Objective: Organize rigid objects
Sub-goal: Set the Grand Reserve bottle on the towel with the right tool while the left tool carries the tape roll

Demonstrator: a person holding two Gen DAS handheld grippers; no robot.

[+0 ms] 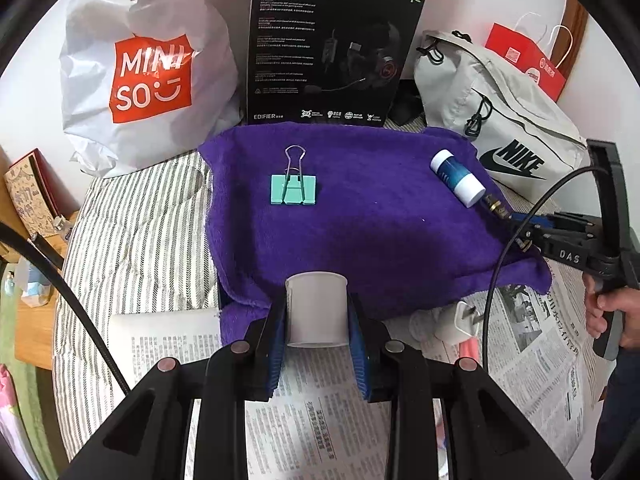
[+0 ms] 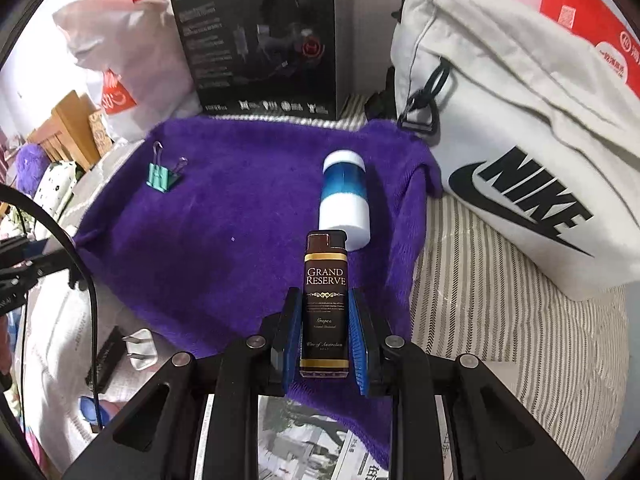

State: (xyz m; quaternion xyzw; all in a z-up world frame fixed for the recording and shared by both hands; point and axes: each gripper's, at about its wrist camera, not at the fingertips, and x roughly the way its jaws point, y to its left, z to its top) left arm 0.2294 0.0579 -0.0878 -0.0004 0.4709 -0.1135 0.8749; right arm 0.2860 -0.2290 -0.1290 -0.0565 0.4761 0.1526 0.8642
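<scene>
1. Gripping a white cup (image 1: 316, 310), the left gripper (image 1: 318, 344) hangs over the purple towel's (image 1: 360, 240) near edge.
2. The right gripper (image 2: 323, 344) clamps a lighter (image 2: 325, 304) above the towel.
3. Already on the towel: binder clip (image 1: 294, 188) far left, blue-white bottle (image 1: 456, 178) far right.
4. Both held items look not yet placed.

In my left tongs I hold a small white cup (image 1: 316, 310), clamped by its sides; in my right, a dark lighter (image 2: 325, 304) lettered "Grand Reserve". On the purple towel (image 1: 360, 220), a teal binder clip (image 1: 293, 189) lies flat toward the back left, a blue-and-white tube (image 1: 457, 178) on its side near the right edge.
</scene>
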